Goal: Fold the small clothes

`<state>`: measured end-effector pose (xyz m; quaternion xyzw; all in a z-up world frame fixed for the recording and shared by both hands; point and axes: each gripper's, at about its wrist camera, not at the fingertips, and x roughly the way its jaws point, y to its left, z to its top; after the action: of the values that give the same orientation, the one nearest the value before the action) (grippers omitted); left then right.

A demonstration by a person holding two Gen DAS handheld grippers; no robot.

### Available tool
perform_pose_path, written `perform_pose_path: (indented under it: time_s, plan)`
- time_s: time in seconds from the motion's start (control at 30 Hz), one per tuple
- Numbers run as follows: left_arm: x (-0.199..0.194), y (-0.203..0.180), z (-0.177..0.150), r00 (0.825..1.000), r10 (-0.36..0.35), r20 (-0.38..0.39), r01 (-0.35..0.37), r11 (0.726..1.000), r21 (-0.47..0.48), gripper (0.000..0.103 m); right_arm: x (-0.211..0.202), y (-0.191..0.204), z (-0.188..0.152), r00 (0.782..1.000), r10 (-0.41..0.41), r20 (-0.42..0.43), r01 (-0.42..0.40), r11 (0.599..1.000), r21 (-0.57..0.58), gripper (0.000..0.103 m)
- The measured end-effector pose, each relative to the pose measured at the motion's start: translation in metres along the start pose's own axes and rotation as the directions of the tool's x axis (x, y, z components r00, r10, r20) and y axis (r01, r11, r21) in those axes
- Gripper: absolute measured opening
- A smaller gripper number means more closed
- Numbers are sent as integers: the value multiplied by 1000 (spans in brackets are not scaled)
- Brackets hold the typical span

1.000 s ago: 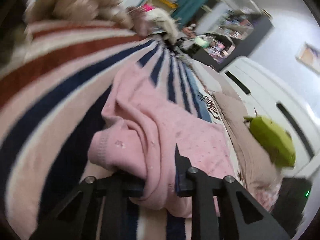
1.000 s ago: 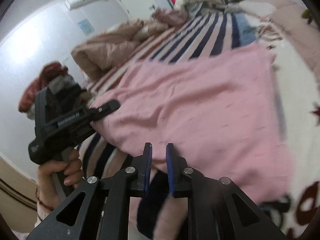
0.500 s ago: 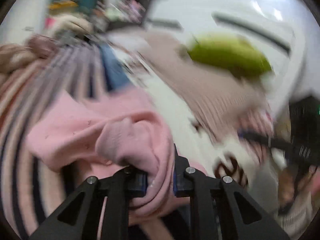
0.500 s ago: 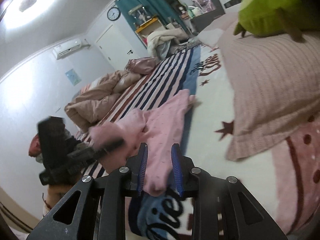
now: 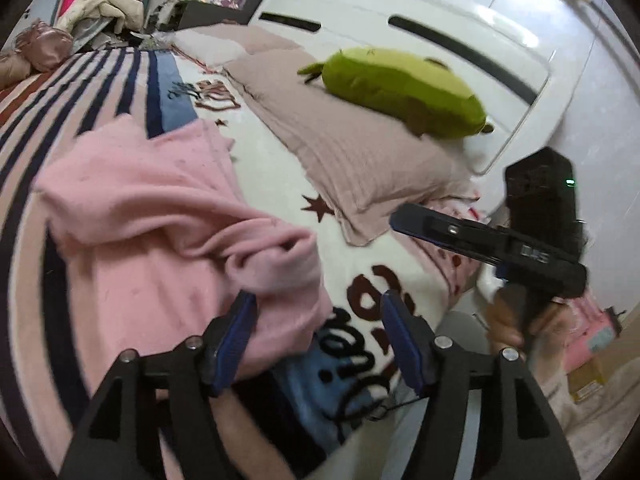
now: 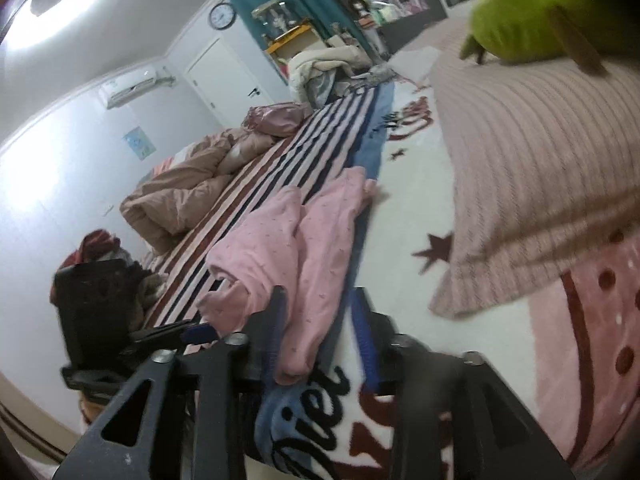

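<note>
A small pink garment (image 5: 160, 236) lies bunched and partly folded over on the striped blanket (image 5: 52, 92); it also shows in the right wrist view (image 6: 288, 248). My left gripper (image 5: 316, 340) is open, its jaws wide apart, with the garment's near edge lying against the left finger. My right gripper (image 6: 320, 340) is open just in front of the garment's near end, holding nothing. The right gripper shows in the left wrist view (image 5: 480, 240), the left gripper in the right wrist view (image 6: 160, 332).
A pinkish pillow (image 5: 348, 148) with a green plush toy (image 5: 404, 92) on it lies to the right, by the white headboard (image 5: 400, 12). A white blanket with brown lettering (image 5: 372, 292) is under the grippers. A crumpled beige duvet (image 6: 188, 200) lies farther along the bed.
My left gripper has let go of the pink garment and opened wide. My right gripper has opened wider too. The garment now lies folded over on the bed.
</note>
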<state>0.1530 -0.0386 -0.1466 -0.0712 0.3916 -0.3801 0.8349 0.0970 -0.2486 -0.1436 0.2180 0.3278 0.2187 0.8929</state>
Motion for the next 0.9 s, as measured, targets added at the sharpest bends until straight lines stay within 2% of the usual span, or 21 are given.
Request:
perform_pose_path:
  time_s: [0.07, 0.13, 0.2, 0.27, 0.33, 0.37, 0.47, 0.5, 0.6, 0.63, 0.7, 0.73, 0.77, 0.83, 0.9]
  plan:
    - [-19, 5, -3, 999, 38, 37, -38, 999, -13, 61, 6, 16, 5, 1000, -6, -9, 5, 999, -53, 36]
    - [-39, 15, -6, 992, 108, 71, -106, 994, -29, 63, 16, 33, 8, 1000, 3, -27, -6, 996, -92, 37]
    - [-55, 27, -7, 975, 199, 98, -195, 980, -44, 64, 31, 52, 9, 998, 18, -57, -25, 992, -124, 38]
    - [-64, 39, -9, 962, 248, 112, -242, 968, -66, 64, 51, 70, 4, 995, 20, -99, -35, 987, -155, 38]
    - [-72, 52, -11, 958, 256, 129, -244, 964, -101, 65, 68, 78, -2, 990, -36, -135, 11, 983, -183, 38]
    - [-75, 59, -12, 958, 251, 139, -235, 965, -119, 65, 77, 79, -6, 983, -110, -146, 79, 976, -205, 36]
    - [-80, 75, -14, 957, 240, 163, -218, 966, -140, 65, 96, 61, -20, 934, -293, -202, 242, 939, -243, 28]
    - [-81, 80, -15, 956, 239, 169, -216, 966, -142, 65, 100, 53, -24, 922, -314, -228, 262, 937, -233, 28]
    - [-80, 93, -16, 953, 246, 179, -218, 962, -164, 65, 96, 53, -19, 914, -321, -250, 265, 936, -233, 29]
    - [-79, 96, -15, 952, 244, 182, -214, 962, -170, 65, 93, 62, -11, 913, -330, -241, 265, 927, -265, 32]
    - [-80, 102, -15, 952, 239, 190, -206, 963, -176, 66, 87, 76, 4, 921, -336, -200, 268, 915, -301, 48]
    - [-81, 103, -15, 951, 244, 191, -211, 962, -176, 66, 84, 86, 14, 932, -321, -166, 256, 911, -324, 64]
    - [-83, 106, -15, 948, 254, 191, -221, 959, -175, 66, 84, 98, 23, 943, -300, -141, 235, 905, -355, 72]
    - [-87, 110, -13, 941, 277, 195, -243, 953, -181, 66, 95, 117, 37, 950, -279, -144, 196, 885, -422, 72]
    - [-90, 114, -12, 937, 284, 201, -247, 950, -194, 68, 124, 133, 46, 943, -267, -197, 139, 858, -495, 79]
